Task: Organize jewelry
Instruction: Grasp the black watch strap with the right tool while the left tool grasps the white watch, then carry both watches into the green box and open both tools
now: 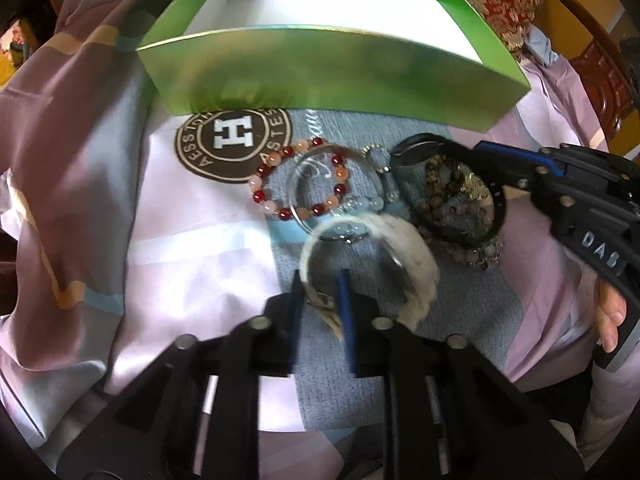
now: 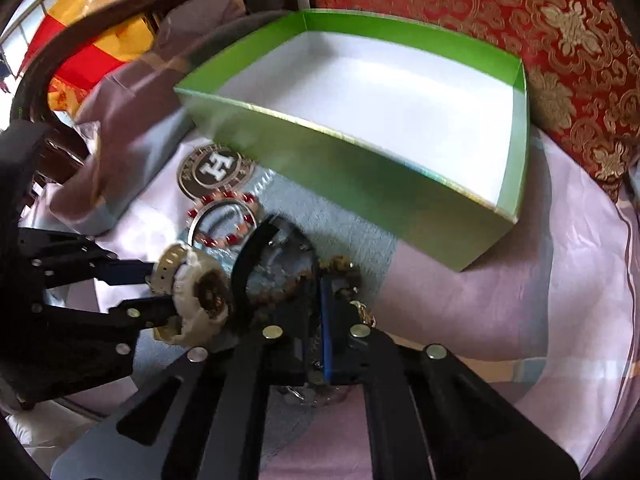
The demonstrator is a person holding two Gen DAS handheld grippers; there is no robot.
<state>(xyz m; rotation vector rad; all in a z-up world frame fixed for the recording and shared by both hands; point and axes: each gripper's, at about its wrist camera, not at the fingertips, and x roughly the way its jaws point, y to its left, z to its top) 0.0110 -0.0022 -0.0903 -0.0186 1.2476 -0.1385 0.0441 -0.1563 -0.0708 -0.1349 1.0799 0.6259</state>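
Grippers first, nearest the lenses. Left gripper (image 1: pixel 322 300): jaws closed on the rim of a white bangle (image 1: pixel 404 248), pinched at one narrow edge, most of the ring hanging forward of the fingers. Risk: the bangle could pivot or slip from so small a bite when lifted, and drop onto the pieces beneath.

Right gripper (image 2: pixel 316 312): jaws closed on a black bangle (image 2: pixel 246 264); brown speckled beads (image 1: pixel 444 180) lie inside and against the ring. Whether the fingers also catch the beads cannot be told. Risk: beads snag on the ring and get dragged or scattered as it rises.

Both grippers work just beside each other, the white bangle close to the black one. Risk: the two loads collide if moved together.

Next out, on the pink-and-grey cloth (image 1: pixel 192 240): red and peach bead bracelet (image 1: pixel 280 184) overlapping a clear glass bangle (image 1: pixel 320 184), with pale blue beads (image 1: pixel 368 202) touching it. Risk: a low sweep could knock the glass bangle.

Farthest: green box (image 1: pixel 332 76), open top, white inside, nothing seen in it. Its tall near wall stands between jewellery and interior; a low carry could strike it and push the light box.
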